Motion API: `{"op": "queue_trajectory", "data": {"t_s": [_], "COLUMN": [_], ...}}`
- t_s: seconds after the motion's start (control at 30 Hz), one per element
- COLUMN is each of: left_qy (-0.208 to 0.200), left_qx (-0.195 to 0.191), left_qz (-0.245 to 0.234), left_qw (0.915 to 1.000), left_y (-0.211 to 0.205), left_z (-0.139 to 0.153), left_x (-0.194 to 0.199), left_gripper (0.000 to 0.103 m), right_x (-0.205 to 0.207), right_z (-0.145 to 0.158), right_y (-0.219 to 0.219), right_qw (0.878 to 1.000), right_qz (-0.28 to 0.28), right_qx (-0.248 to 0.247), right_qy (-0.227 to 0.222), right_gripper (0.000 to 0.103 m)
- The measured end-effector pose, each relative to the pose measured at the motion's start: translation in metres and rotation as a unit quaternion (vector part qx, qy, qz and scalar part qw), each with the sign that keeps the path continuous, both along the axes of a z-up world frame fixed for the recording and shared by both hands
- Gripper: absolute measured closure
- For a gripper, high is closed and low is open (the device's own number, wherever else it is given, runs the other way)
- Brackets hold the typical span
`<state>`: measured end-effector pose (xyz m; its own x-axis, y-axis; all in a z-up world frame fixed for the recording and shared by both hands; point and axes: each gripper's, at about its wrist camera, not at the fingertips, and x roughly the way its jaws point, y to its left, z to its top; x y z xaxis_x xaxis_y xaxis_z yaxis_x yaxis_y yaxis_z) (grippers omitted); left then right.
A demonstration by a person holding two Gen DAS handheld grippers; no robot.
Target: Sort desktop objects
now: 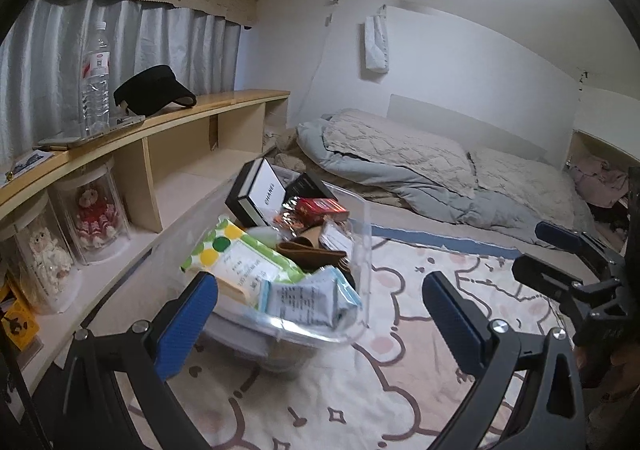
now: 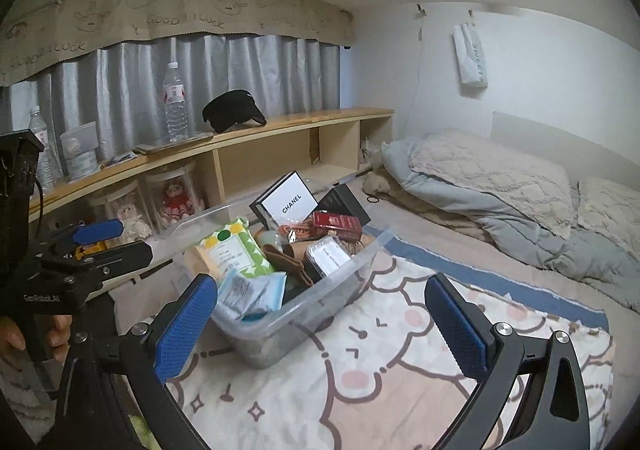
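A clear plastic bin (image 1: 360, 250) (image 2: 352, 270) stands on the cartoon blanket (image 1: 400, 370) (image 2: 380, 370). It holds a green wet-wipe pack (image 1: 236, 254) (image 2: 234, 250), a blue mask packet (image 1: 308, 296) (image 2: 252, 292), a white Chanel box (image 1: 264, 189) (image 2: 292, 199), a red box (image 1: 322, 209) (image 2: 336, 226) and a brown pouch (image 1: 312, 250) (image 2: 286, 258). My left gripper (image 1: 320, 314) is open and empty just before the bin; it also shows in the right wrist view (image 2: 108, 238). My right gripper (image 2: 322, 326) is open and empty, to the right of the bin, also seen in the left wrist view (image 1: 548, 246).
A wooden shelf (image 1: 224, 105) (image 2: 320, 117) runs along the left with a water bottle (image 1: 95, 77) (image 2: 176, 105), a black visor cap (image 1: 154, 89) (image 2: 234, 113) and dolls in clear cases (image 1: 94, 213) (image 2: 174, 201) below. Rumpled bedding (image 1: 420, 165) (image 2: 500, 189) lies behind.
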<state>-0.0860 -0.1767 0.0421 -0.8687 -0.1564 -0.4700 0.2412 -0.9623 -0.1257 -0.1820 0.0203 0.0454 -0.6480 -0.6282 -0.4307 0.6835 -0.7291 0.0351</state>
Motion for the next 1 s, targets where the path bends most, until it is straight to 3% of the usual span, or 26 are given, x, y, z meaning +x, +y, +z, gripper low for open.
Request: {"op": "queue_trajectory", "data": {"t_s": [0.3,1.0], "left_qy": [-0.001,-0.006], "left_qx": [-0.010,-0.036], "left_qz": [-0.003,-0.018], "left_qw": [0.9999,0.9992], "left_y": [0.026,0.069], "left_z": [-0.006,-0.017], "left_x": [0.023,0.052], "left_gripper": [0.000,0.000], "right_x": [0.026,0.069], "right_z": [-0.002,-0.015], "right_y": [0.039,0.067], "right_qw": [0.999,0.999], "right_qz": [-0.024,-0.042], "right_qx": [-0.018,0.016], "right_qy": [-0.013,-0.006], "right_gripper": [0.000,0.000]}}
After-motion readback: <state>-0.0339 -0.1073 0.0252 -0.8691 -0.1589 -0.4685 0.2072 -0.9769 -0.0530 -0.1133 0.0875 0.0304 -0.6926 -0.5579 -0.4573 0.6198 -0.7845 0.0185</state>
